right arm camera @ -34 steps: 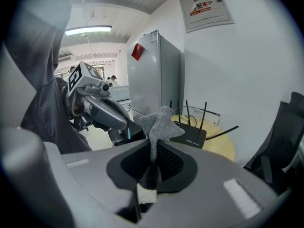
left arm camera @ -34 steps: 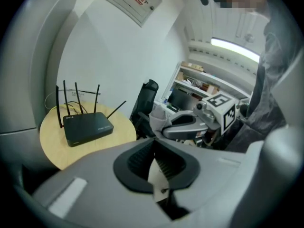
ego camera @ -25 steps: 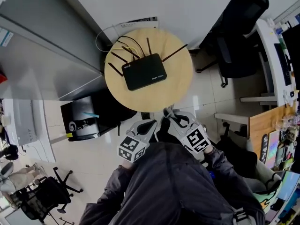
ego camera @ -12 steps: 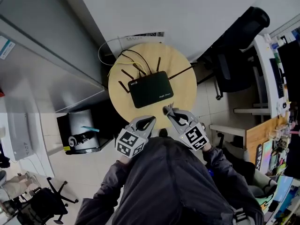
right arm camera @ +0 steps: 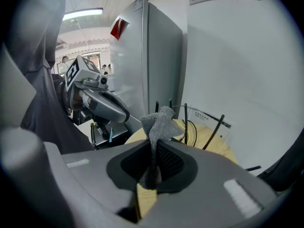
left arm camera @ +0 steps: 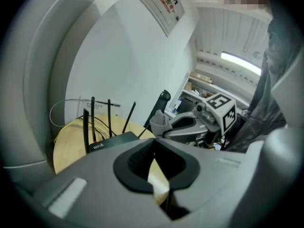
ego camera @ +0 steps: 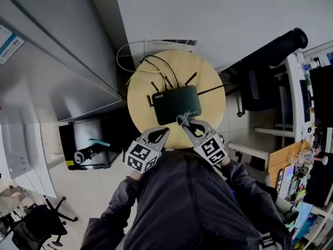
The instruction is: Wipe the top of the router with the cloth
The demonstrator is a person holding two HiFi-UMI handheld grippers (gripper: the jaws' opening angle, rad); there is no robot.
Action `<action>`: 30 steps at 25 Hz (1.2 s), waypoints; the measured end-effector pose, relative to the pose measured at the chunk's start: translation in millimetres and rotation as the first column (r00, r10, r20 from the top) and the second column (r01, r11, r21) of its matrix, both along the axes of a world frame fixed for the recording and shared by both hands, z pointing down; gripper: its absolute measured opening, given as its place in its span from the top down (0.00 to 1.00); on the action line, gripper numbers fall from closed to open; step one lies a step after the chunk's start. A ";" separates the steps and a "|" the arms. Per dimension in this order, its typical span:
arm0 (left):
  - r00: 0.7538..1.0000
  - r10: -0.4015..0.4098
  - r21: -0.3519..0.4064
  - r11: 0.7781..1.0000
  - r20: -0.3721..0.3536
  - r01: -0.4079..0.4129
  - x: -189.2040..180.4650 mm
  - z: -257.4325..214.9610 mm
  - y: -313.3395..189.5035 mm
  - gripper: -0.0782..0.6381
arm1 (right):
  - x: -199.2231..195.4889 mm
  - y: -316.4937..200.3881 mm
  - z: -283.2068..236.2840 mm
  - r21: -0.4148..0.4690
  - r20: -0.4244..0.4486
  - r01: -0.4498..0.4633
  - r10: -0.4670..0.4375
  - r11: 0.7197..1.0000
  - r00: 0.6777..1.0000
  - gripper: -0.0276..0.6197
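The right gripper (ego camera: 183, 121), fingers clamped on the cloth (right arm camera: 159, 121), has reached the router's (ego camera: 176, 104) near edge. The left gripper's (ego camera: 166, 132) fingers sit together, empty. Whether cloth and router touch is unclear.

antennas (ego camera: 190, 79) crowd far side of router (ego camera: 177, 104), near side open

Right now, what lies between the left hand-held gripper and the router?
Only bare wooden table, as the head view shows. The left hand-held gripper sits just short of the router.
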State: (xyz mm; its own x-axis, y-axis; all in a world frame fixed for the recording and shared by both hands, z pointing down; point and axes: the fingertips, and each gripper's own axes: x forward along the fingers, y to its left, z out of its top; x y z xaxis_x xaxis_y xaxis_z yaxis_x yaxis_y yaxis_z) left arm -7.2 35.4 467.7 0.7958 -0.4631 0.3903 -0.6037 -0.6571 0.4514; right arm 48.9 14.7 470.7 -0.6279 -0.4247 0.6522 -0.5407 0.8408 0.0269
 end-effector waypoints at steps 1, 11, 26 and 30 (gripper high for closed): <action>1.000 -0.002 -0.006 1.000 0.000 0.002 -2.2 2.1 -1.7 0.89 | -4.6 -1.1 2.9 -0.008 -0.002 0.005 -0.005 1.000 1.000 0.91; 0.998 -0.066 -0.068 0.995 0.012 0.067 -12.3 18.6 -13.6 0.89 | -29.1 -5.8 45.5 -0.099 -0.011 0.045 -0.046 0.994 0.999 0.91; 0.992 -0.119 -0.145 0.982 0.028 0.122 -21.6 45.8 5.4 0.89 | -42.7 -29.7 108.7 -0.296 0.025 -0.090 0.102 0.951 0.995 0.91; 0.993 -0.114 -0.157 0.981 0.028 0.117 -21.7 50.3 13.5 0.89 | -55.6 -54.9 118.9 -0.332 0.031 -0.119 0.137 0.936 0.990 0.91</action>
